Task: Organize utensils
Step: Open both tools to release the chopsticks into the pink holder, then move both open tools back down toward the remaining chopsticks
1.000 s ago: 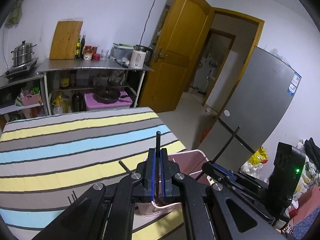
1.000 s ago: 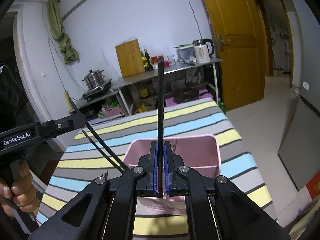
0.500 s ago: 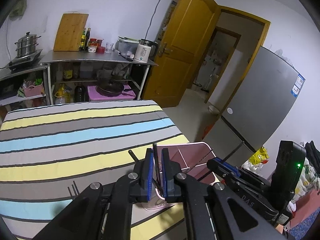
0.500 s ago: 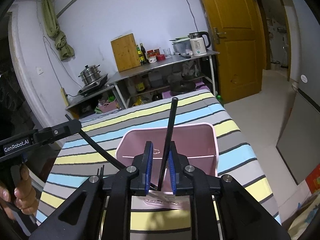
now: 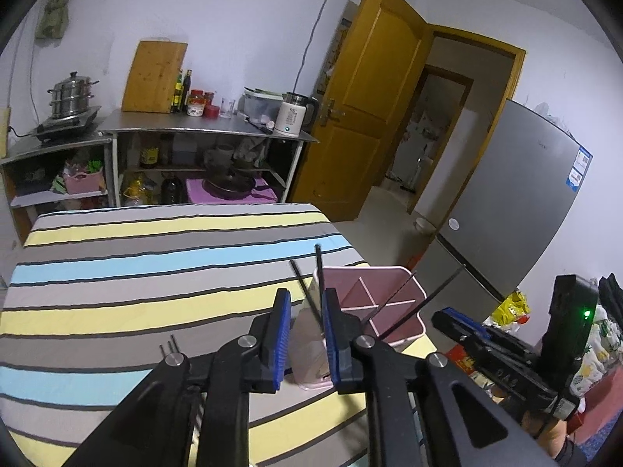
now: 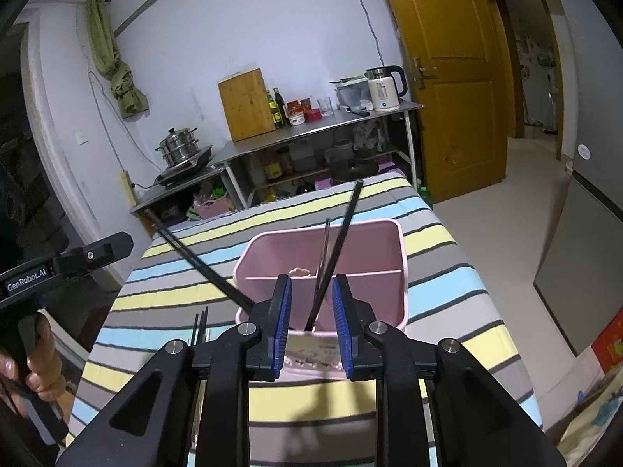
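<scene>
A pink divided caddy [image 6: 401, 264] stands on the striped tablecloth, also seen in the left wrist view as the caddy [image 5: 389, 276]. My right gripper [image 6: 311, 323] hovers at its near wall, jaws opening. A black chopstick [image 6: 342, 233] stands loose between the pads, its lower end in the caddy, leaning away to the right. My left gripper [image 5: 306, 330] is at the caddy's left end, jaws opening. Two black chopsticks [image 5: 317, 284] rise between its pads, and no pad presses on them. Another chopstick [image 6: 194, 260] leans out toward the left gripper body [image 6: 66, 264].
Fork tines [image 6: 200, 323] lie on the cloth left of the caddy, seen too as fork tines [image 5: 171, 344]. A steel shelf [image 5: 194, 128] with kettle, bottles and cutting board stands beyond the table. A fridge [image 5: 518, 210] and an open door [image 5: 370, 116] are to the right.
Both grippers went from shut on a black chopstick to parted jaws. The chopsticks dropped lower into the caddy and now lean. The left gripper shifted along the table toward the caddy.
</scene>
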Tool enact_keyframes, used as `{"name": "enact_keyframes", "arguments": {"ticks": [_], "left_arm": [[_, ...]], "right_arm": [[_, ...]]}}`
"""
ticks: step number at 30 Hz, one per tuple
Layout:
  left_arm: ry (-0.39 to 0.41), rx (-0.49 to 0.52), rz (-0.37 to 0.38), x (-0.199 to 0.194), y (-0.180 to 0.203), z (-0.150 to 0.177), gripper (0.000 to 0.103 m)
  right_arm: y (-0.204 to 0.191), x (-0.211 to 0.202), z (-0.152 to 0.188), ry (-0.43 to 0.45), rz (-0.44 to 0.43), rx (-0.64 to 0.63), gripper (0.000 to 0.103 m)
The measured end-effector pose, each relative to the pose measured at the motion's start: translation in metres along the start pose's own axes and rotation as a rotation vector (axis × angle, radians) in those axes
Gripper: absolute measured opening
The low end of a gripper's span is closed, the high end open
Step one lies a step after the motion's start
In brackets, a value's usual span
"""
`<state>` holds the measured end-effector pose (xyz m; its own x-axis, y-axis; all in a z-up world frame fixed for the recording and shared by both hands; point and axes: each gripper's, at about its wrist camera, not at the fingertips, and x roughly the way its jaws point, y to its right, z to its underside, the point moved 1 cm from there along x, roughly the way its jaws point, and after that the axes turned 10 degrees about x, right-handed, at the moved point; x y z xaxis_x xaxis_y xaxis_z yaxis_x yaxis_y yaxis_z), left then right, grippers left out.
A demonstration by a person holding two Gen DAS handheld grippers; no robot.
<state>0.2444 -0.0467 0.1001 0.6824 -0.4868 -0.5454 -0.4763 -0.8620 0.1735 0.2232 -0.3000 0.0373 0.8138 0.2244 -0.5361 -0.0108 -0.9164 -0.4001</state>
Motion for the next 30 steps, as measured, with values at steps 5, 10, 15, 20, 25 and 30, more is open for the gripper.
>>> {"name": "enact_keyframes", "arguments": {"ticks": [5,10,15,20,25,30], "left_arm": [[0.016,-0.005,-0.042,-0.025,-0.007,0.023,0.017],[0.023,-0.018,-0.092,-0.049,-0.014,0.052,0.017],[-0.002,-0.025,-0.140,-0.063,-0.021,0.083,0.017],[-0.039,-0.056,-0.150,-0.068,-0.026,0.111,0.017],[-0.084,-0.096,-0.156,-0.058,-0.036,0.129,0.017],[-0.125,-0.133,-0.166,-0.042,-0.046,0.143,0.017]], "right_arm": [[-0.007,-0.017,0.008,0.015,-0.021,-0.028,0.022],[-0.017,-0.028,0.021,0.022,-0.051,-0.050,0.022],[-0.026,-0.033,0.043,-0.008,-0.093,-0.071,0.022],[-0.036,-0.027,0.063,-0.055,-0.116,-0.092,0.022],[-0.044,-0.017,0.081,-0.109,-0.127,-0.111,0.022],[-0.054,-0.006,0.097,-0.154,-0.133,-0.147,0.022]]}}
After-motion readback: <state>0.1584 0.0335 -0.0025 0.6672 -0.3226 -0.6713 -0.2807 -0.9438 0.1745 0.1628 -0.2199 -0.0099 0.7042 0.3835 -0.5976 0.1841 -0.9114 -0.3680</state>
